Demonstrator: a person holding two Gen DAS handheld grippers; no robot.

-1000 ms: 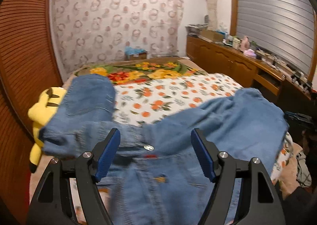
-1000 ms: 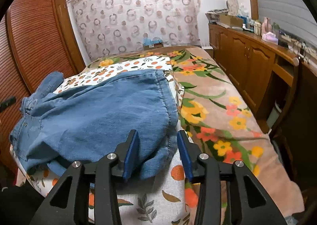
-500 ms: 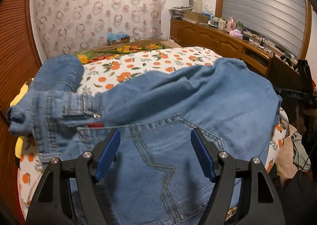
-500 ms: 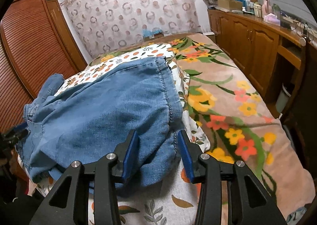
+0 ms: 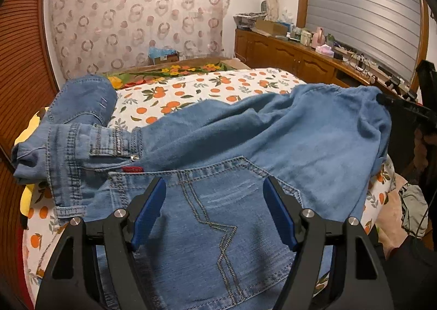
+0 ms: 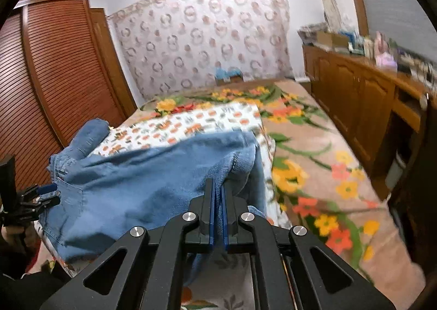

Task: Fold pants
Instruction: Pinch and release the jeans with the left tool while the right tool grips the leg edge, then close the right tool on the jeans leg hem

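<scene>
From the left wrist camera, the blue denim pants (image 5: 224, 146) lie spread across the bed (image 5: 218, 85), over its white sheet printed with oranges. The waistband with its metal button sits at the left, a back pocket with zigzag stitching lies nearest the camera, and one leg runs off toward the right edge of the bed. The left gripper (image 5: 214, 210) hangs just above the pocket with its blue-padded jaws released and wide apart, nothing pinched between them. At the far right, the black right gripper (image 5: 382, 99) has the hem end of the leg. A yellow plush toy (image 5: 26, 200) peeks out from under the pants at the left.

From the right wrist camera, the right gripper (image 6: 217, 193) has its jaws clenched on a fold of the denim near the leg's hem, lifting it clear of the orange-print sheet. The floral brown blanket (image 6: 314, 173) covers the bed to the right. The left gripper (image 6: 41, 196) shows at the far left by the waistband.
</scene>
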